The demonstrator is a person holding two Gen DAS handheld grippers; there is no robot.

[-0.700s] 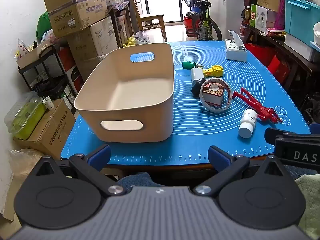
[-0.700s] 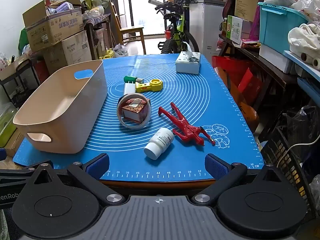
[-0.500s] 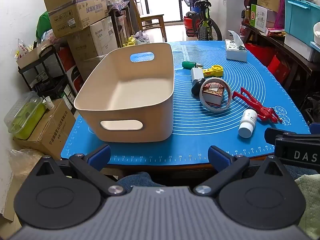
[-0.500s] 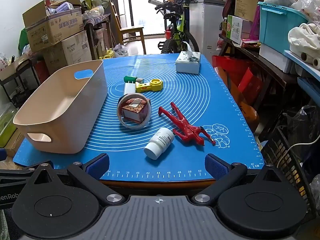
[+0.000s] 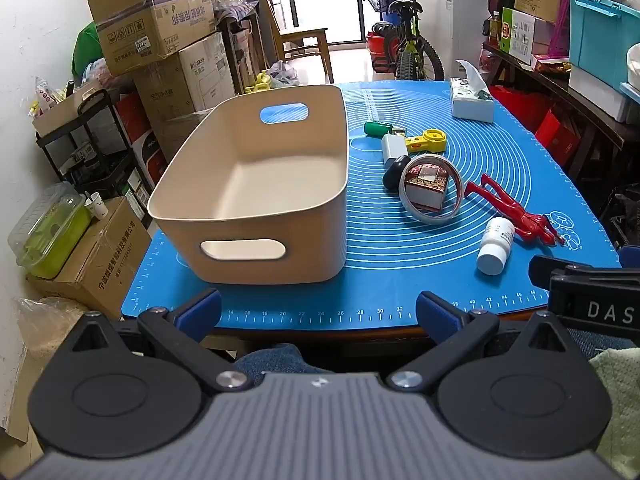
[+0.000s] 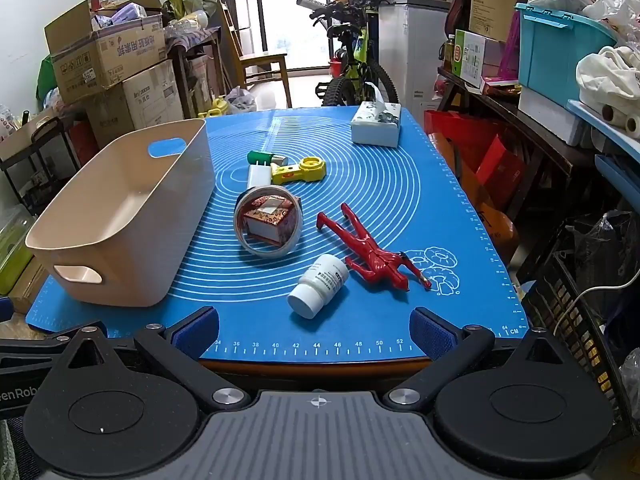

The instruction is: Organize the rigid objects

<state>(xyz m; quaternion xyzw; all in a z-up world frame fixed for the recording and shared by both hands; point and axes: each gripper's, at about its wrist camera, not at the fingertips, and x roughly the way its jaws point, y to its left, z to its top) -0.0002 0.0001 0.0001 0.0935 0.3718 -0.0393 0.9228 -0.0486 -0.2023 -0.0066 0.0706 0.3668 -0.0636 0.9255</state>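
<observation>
Both claws, the left claw (image 5: 318,312) and the right claw (image 6: 314,330), hang wide and empty over the near edge of the counter (image 6: 320,360). Nothing is sorted yet. Nearest lies the white bottle (image 6: 319,286), then the red figure (image 6: 366,250) and the tape ring (image 6: 267,220). The beige bin (image 5: 256,184) on the left is empty. I think the next move needs a reach to the bottle.

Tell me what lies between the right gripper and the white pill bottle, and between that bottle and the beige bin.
Nothing visible blocks either path. The open right gripper faces the white bottle across bare blue mat. Between bottle and beige bin the mat is also bare; the tape roll lies farther back.
</observation>
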